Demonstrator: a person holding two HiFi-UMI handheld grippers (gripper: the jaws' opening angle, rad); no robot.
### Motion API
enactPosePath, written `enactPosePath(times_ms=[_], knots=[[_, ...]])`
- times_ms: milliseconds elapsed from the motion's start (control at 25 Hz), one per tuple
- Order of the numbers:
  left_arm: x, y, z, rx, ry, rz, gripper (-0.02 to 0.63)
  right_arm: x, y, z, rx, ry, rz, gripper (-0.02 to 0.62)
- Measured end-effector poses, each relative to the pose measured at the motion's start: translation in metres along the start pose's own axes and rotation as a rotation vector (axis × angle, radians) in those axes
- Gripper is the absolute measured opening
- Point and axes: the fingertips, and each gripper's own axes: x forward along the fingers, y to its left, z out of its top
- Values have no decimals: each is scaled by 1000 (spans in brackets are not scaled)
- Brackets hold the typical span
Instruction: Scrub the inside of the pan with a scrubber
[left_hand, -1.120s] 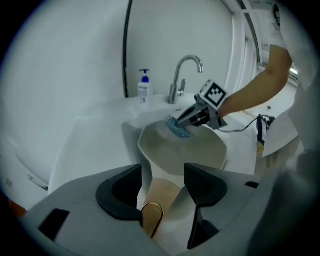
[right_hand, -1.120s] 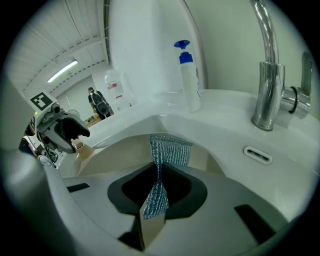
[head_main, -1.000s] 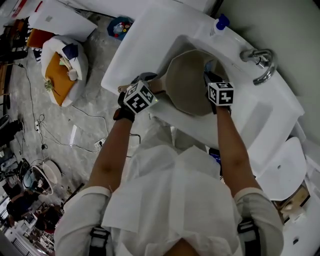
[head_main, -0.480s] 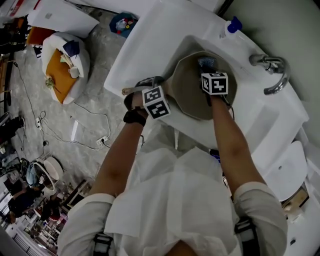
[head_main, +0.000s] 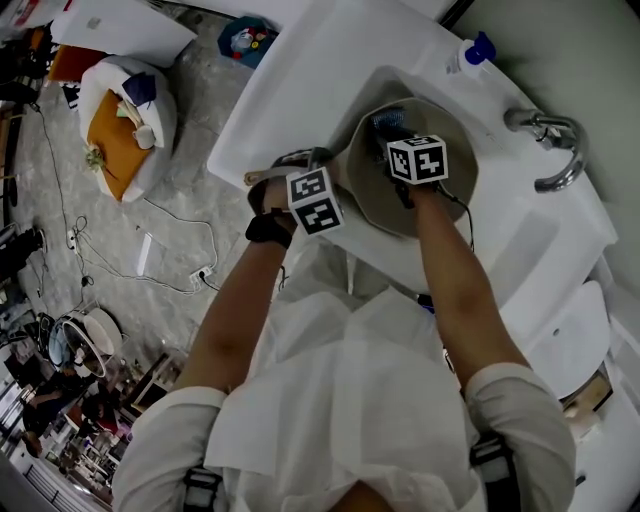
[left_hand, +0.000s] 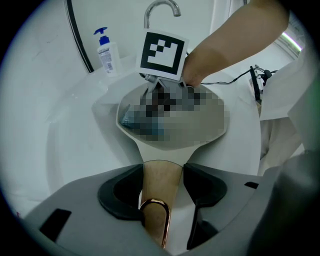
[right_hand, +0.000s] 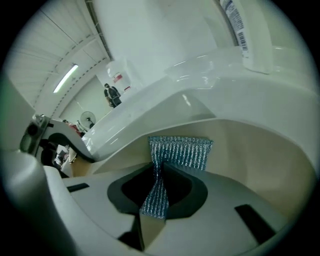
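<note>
A beige pan (head_main: 450, 205) lies in the white sink (head_main: 300, 70), its wooden handle (left_hand: 161, 175) pointing left. My left gripper (head_main: 305, 162) straddles that handle; its jaws are closing, and in the left gripper view the pads (left_hand: 125, 187) press the handle from both sides. My right gripper (head_main: 395, 140) is inside the pan, shut on a blue-silver scrubber (head_main: 385, 122). In the right gripper view the scrubber (right_hand: 181, 151) is pinched at its middle and fans out against the pan's inner wall (right_hand: 260, 155). A mosaic patch hides part of the pan's inside (left_hand: 200, 130) in the left gripper view.
A chrome faucet (head_main: 545, 150) curves over the sink's far right. A soap pump bottle (head_main: 470, 52) stands on the rim behind the pan. Left of the sink, the floor holds cables and a white basket with orange contents (head_main: 120, 135).
My right gripper has swept the scrubber from the pan's right side across to its far left part. The left gripper has stayed on the handle.
</note>
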Motion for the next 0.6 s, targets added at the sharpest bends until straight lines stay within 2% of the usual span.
enactPosePath(times_ms=[160,280,360,440,600], knots=[[0,0,0,2,1,1,262,0,36,-15,-43,56,147,46],[-1,0,0,0,0,0,262,-10,68,-40,-62,198,367,46],[-2,-1,-1,1,1,0,262,-16,84,-52,-83,261,461,46],[-2,-1,-1,2,1,1,262,-13,82,-49,-111,227,435,47],[-1,-1,-1,2,3,2,262,2,37,-13,-60,41,204,46]])
